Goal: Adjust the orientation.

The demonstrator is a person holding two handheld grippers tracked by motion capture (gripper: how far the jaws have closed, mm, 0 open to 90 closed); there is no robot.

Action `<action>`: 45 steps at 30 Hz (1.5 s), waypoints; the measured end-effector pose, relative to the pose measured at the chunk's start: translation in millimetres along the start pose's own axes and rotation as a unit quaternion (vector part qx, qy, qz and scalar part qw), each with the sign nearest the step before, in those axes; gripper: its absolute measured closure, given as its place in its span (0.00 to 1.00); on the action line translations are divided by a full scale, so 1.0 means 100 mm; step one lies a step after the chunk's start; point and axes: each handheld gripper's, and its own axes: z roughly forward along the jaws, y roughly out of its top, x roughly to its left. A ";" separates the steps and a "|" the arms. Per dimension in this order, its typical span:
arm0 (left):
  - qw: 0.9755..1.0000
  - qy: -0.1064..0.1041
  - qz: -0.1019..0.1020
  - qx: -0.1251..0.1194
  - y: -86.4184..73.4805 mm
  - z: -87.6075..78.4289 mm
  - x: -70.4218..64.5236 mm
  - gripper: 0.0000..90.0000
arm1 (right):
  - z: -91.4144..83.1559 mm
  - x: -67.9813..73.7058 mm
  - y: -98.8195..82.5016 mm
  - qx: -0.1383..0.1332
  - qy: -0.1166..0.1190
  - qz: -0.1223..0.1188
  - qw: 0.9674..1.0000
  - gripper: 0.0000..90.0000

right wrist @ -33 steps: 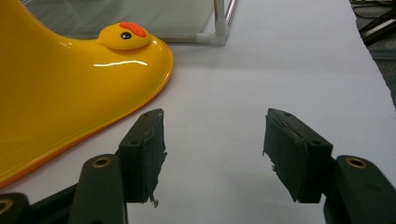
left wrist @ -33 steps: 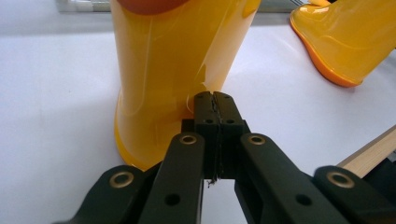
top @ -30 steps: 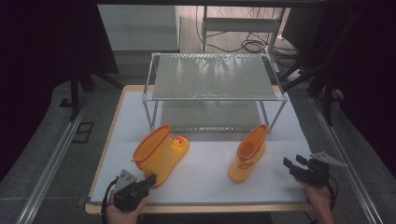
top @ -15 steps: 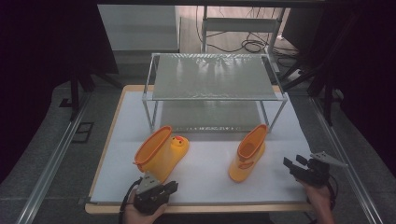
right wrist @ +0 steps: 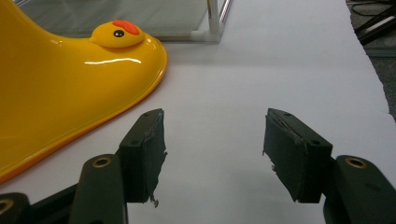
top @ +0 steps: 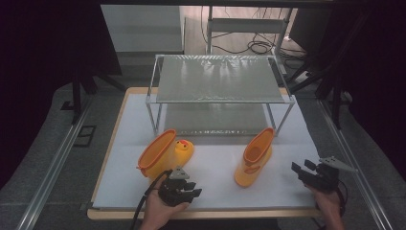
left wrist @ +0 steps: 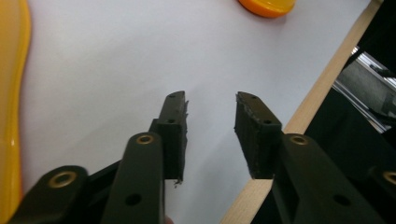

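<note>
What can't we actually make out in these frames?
- Left yellow duck-faced rubber boot: its near lower side, in the high view, hidden behind the left gripper.
- Same boot in the left gripper view: a yellow strip, cut by the left edge.
- Right yellow rubber boot: cut off by the left edge in the right gripper view; its toe face can't be seen in the high view.
- Floor under the glass-topped metal shelf: blurred by glare.
</note>
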 end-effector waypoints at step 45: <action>0.990 -0.132 0.018 0.040 1.24 -0.32 -0.25 0.56 | -0.05 0.00 0.00 0.001 -0.005 -0.007 1.000 0.42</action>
